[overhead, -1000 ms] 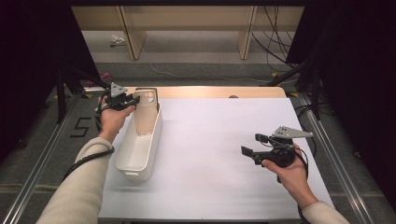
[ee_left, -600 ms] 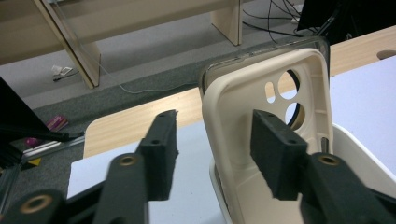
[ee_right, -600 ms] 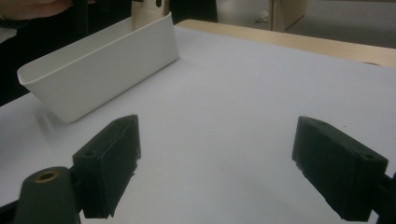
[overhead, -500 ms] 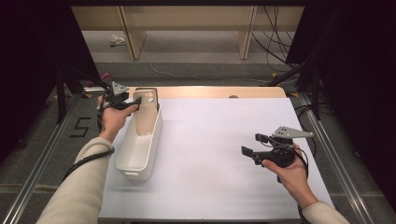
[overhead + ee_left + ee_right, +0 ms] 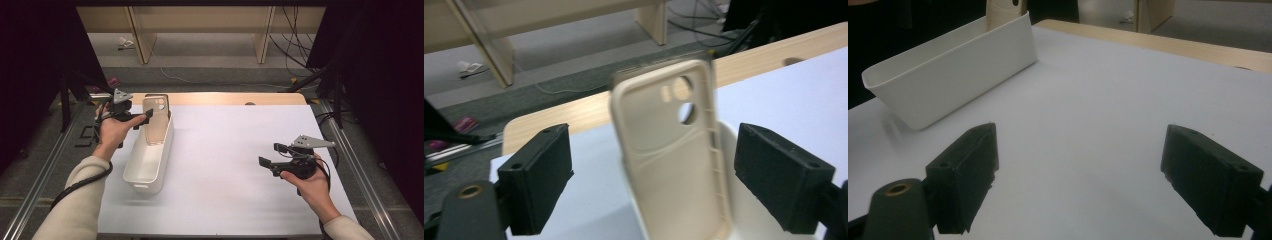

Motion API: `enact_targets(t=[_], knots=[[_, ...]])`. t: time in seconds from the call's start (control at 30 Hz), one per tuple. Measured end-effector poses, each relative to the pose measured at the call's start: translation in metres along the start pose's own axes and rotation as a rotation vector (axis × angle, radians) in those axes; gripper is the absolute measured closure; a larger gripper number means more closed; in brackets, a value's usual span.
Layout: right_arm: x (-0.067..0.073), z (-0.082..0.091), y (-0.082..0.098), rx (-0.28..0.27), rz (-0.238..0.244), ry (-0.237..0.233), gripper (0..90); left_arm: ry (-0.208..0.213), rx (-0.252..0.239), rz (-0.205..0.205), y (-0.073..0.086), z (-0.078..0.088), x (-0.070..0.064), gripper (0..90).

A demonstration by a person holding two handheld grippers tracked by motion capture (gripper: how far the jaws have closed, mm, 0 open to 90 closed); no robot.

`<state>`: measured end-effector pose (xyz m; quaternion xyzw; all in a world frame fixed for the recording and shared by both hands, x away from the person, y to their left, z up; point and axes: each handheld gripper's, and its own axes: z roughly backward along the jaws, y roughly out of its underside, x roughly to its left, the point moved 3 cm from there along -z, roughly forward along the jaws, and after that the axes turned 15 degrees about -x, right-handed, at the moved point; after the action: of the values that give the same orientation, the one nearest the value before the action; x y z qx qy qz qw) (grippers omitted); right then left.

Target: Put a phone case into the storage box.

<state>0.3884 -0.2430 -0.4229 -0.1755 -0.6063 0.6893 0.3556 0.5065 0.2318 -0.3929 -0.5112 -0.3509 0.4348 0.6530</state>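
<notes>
Phone case (image 5: 156, 120) stands upright in white bin's (image 5: 145, 170) far end, table's ten o'clock. Left gripper (image 5: 141, 118) spread wide beside it, touching nothing (case blurred there). Right gripper (image 5: 270, 160) at four o'clock, wide apart, empty.

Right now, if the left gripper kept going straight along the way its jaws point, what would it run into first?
Most likely the beige phone case, standing upright in the far end of the white bin. The left gripper is open, a jaw on each side of the case, apparently not touching it. Depth is hard to judge.
</notes>
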Motion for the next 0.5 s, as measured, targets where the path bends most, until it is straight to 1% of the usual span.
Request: enact_targets(t=[0.07, 0.2, 0.27, 0.43, 0.5], knots=[[0.000, 0.000, 0.000, -0.002, 0.001, 0.002, 16.2, 0.028, -0.003, 0.009, 0.000, 0.008, -0.006, 12.6], [-0.002, 0.001, 0.000, -0.001, 0.003, 0.008, 16.1, 0.075, -0.029, 0.036, 0.004, 0.028, -0.018, 9.8], [-0.002, 0.001, 0.000, 0.001, 0.004, 0.007, 16.2, 0.098, -0.047, 0.036, 0.007, 0.040, -0.024, 8.5], [-0.003, 0.004, 0.002, 0.011, 0.007, 0.006, 16.2, 0.167, -0.084, 0.052, 0.021, 0.067, -0.041, 7.8], [-0.004, 0.006, 0.002, 0.013, 0.010, 0.009, 16.2, 0.197, -0.096, 0.046, 0.027, 0.077, -0.049, 7.7]])
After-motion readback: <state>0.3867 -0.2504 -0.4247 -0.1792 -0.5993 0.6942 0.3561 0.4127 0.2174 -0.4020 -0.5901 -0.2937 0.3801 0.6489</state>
